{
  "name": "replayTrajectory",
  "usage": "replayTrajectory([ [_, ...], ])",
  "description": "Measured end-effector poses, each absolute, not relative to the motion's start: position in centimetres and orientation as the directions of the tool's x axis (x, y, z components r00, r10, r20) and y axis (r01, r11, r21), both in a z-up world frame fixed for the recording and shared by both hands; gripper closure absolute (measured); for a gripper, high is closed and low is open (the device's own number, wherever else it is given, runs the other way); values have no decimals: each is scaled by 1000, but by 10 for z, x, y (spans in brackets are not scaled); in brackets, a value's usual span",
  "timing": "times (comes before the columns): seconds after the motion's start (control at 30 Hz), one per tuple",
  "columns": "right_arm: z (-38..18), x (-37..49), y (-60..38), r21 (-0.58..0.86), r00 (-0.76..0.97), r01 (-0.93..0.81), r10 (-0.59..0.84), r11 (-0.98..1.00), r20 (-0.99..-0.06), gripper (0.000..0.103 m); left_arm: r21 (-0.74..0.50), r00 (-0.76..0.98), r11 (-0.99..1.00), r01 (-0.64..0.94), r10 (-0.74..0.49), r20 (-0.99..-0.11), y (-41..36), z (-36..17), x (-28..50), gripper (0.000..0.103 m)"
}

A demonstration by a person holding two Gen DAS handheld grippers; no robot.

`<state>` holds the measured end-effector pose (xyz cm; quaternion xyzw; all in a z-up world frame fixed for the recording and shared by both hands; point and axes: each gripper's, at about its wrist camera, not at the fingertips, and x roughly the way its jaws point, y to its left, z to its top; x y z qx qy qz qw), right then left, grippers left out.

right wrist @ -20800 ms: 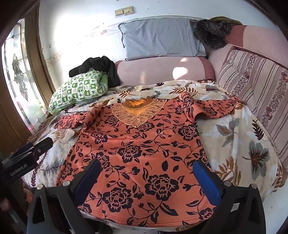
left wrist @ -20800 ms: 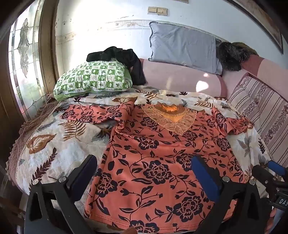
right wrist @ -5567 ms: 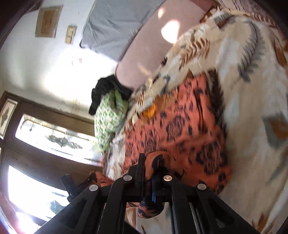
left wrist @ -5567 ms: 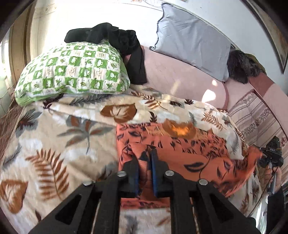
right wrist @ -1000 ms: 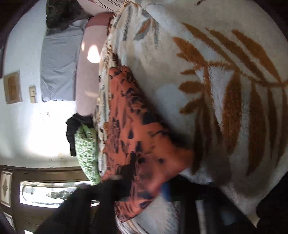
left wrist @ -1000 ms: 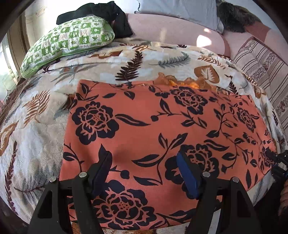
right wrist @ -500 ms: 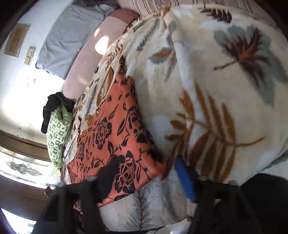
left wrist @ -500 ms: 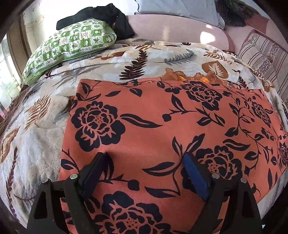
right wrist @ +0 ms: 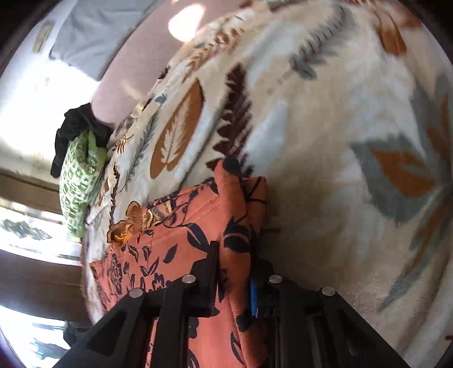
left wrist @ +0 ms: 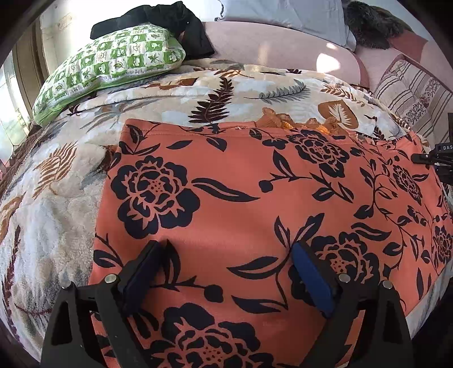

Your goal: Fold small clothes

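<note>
An orange top with black flowers [left wrist: 254, 198] lies folded into a wide rectangle on the leaf-print blanket [left wrist: 56, 184]. Its gold lace collar peeks out at the far edge. My left gripper [left wrist: 228, 249] hovers over the near part of the top. Its jaws stand wide and are still opening, and nothing is pinched between them. In the right wrist view the right gripper [right wrist: 236, 254] is closing on the folded side edge of the top [right wrist: 175, 226], a short way from the collar. Cloth bulges between its two fingers.
A green checked pillow [left wrist: 113, 65] with a black garment [left wrist: 170, 17] on it lies at the far left. A pink bolster [left wrist: 269, 42] and a grey pillow [left wrist: 283, 14] line the back wall, with a striped cushion [left wrist: 410, 87] at the right.
The right gripper swung along the top's side edge, rolled upright, opened, then closed on the fold near the collar. The left gripper's jaws spread wider; it barely moved.
</note>
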<state>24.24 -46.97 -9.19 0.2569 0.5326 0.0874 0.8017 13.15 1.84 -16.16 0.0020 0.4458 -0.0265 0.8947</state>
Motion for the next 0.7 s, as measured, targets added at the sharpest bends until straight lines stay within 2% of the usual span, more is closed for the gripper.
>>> replayTrajectory([
  [0.07,-98,240,-478,420,418,217,305,881,-856,87,-68,611,997,39,-77,-788,25,-153,127,10],
  [0.13,-116,237,-490,422,378,290,302,859,-875,63,-123,653,992,11,-100,-751,40,-137,111,10],
  [0.17,-113,230,-493,449,407,296,314,843,-858,60,-138,678,990,-9,-96,-729,51,-129,99,10],
  [0.2,-105,221,-493,421,419,299,279,856,-864,38,-149,698,988,-33,-84,-711,64,-122,88,10],
  [0.23,-92,212,-491,378,444,294,225,878,-867,29,-166,709,984,-66,-71,-701,78,-118,77,10],
  [0.3,-62,193,-484,343,520,255,170,904,-837,29,-253,704,958,-135,-87,-705,110,-119,58,10],
  [0.33,-48,184,-478,364,548,221,193,905,-814,29,-319,692,934,-162,-123,-711,126,-124,50,12],
  [0.4,-27,165,-462,436,561,137,293,890,-775,29,-428,653,881,-203,-203,-729,146,-140,41,26],
  [0.43,-18,155,-452,467,555,93,343,880,-758,29,-462,633,859,-219,-236,-737,150,-149,38,39],
  [0.47,-12,146,-439,491,547,47,389,870,-741,28,-486,615,843,-231,-260,-744,151,-155,37,48],
  [0.57,-11,130,-394,517,490,-57,475,854,-731,25,-543,620,814,-206,-320,-716,146,-156,33,50],
  [0.63,-21,126,-370,522,450,-92,503,848,-738,25,-542,610,819,-188,-336,-718,143,-157,35,48],
  [0.67,-29,126,-363,516,434,-93,501,851,-749,25,-519,576,832,-195,-331,-747,142,-165,39,50],
  [0.7,-39,127,-358,513,415,-81,496,855,-763,25,-477,531,849,-228,-302,-792,143,-175,44,64],
])
